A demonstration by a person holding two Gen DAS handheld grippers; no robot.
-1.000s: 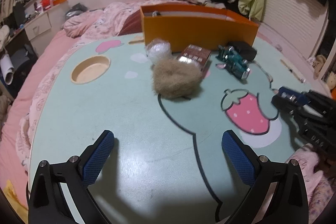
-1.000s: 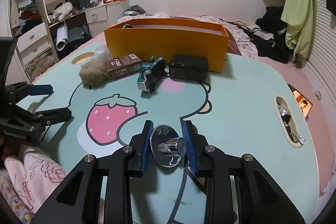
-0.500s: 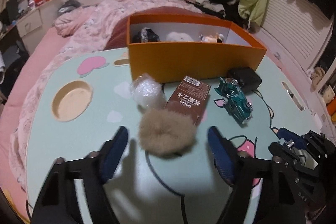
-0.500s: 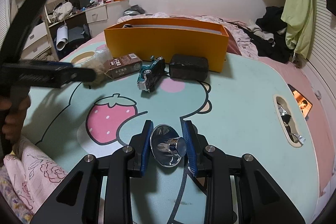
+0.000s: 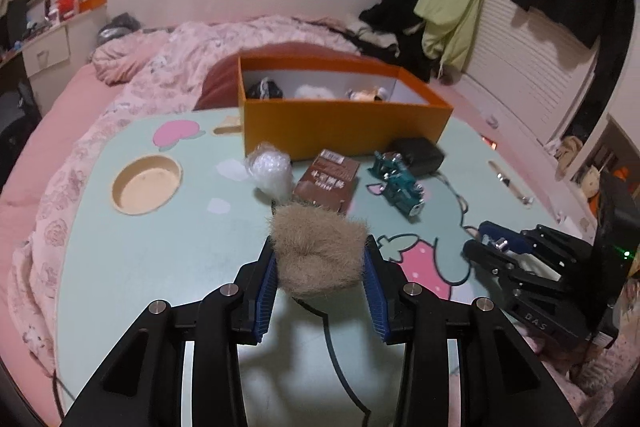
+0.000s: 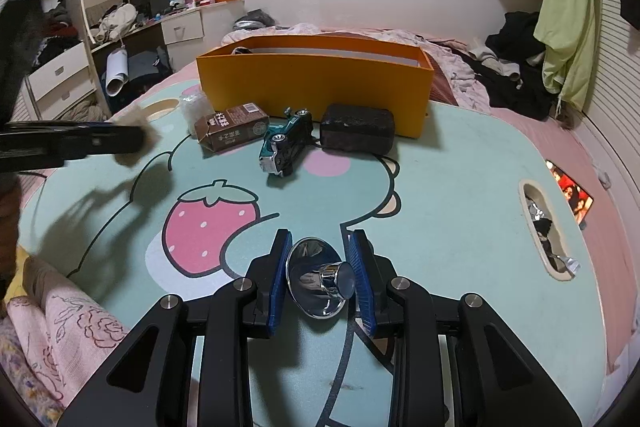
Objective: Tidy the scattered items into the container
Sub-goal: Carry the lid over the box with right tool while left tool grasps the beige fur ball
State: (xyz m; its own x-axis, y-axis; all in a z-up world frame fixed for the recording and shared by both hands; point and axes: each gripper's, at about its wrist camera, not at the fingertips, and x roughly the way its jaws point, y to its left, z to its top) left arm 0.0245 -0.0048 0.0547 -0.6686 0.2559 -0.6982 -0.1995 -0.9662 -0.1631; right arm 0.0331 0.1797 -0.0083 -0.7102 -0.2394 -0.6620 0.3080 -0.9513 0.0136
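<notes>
At the bottom centre of the left wrist view, the left gripper [image 5: 320, 283] is closing on a tan fur pompom [image 5: 318, 253], its blue pads touching the fluff, apparently lifting it for the box. Low in the right wrist view, the right gripper [image 6: 320, 281] clamps a shiny metal funnel [image 6: 318, 281] above the table [image 6: 440, 187]. Beyond, mid-frame, lie a brown carton [image 6: 232, 131], teal toy car [image 6: 286, 141] and black block [image 6: 358, 133]. Farthest, the orange box [image 6: 316, 83] waits open-topped.
</notes>
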